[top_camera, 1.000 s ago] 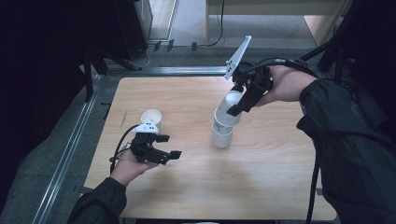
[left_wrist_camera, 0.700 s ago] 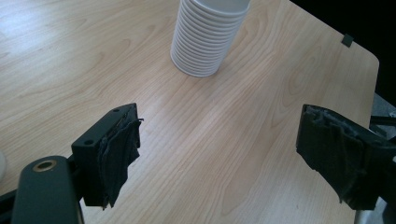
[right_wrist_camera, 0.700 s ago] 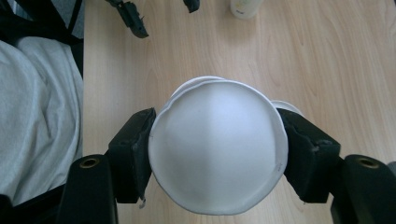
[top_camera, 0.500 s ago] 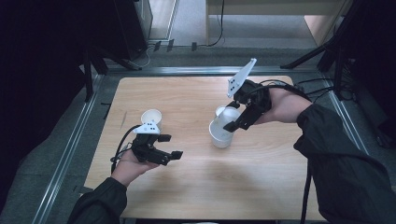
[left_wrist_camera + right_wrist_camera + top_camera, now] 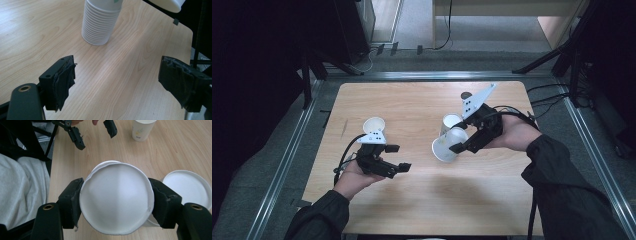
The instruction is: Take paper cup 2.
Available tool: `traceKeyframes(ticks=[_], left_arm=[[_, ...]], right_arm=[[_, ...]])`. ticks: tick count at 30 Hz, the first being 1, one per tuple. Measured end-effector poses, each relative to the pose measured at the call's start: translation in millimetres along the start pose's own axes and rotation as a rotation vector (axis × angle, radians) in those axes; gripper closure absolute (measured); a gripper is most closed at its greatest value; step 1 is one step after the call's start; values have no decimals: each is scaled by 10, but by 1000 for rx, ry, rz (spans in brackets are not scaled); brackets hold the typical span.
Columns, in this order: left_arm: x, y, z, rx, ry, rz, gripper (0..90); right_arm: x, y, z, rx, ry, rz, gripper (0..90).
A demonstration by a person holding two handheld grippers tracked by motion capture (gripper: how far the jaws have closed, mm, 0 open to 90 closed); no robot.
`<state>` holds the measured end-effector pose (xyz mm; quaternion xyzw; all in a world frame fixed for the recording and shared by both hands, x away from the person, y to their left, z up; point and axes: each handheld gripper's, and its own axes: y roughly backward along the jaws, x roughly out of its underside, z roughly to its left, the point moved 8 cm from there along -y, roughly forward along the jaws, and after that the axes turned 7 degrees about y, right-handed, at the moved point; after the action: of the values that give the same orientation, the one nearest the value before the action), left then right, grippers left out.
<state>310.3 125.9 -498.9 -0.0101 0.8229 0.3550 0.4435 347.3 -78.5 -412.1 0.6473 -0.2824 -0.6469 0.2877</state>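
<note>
Wooden table [image 5: 422, 200], one cup stack [image 5: 450, 123], two loose cups [image 5: 374, 124]

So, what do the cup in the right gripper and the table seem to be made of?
The held cup looks like thin paper, matte white: its rim bends slightly between the right gripper fingers. The stack of cups looks the same. The table looks like light wood or a wood-pattern laminate, smooth, with grain lines; which one is unclear.

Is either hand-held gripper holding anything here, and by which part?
The right hand-held gripper clamps a white paper cup across its sides, lifted and tilted. The left hand-held gripper holds nothing.
</note>
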Motion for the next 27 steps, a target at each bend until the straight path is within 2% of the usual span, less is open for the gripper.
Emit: traceKeyframes(ticks=[9,14,19,27], left_arm=[[-2,-29,-33,25,-10,4,136],[-29,-36,-84,70,0,-10,111],[-43,-56,-100,88,6,-16,100],[-36,-123,-122,79,-49,-6,129]], right_arm=[[136,-155,47,25,-26,-79,344],[190,-239,74,32,-46,-118,345],[225,-306,93,42,-57,-149,345],[294,-408,116,46,-89,-216,345]])
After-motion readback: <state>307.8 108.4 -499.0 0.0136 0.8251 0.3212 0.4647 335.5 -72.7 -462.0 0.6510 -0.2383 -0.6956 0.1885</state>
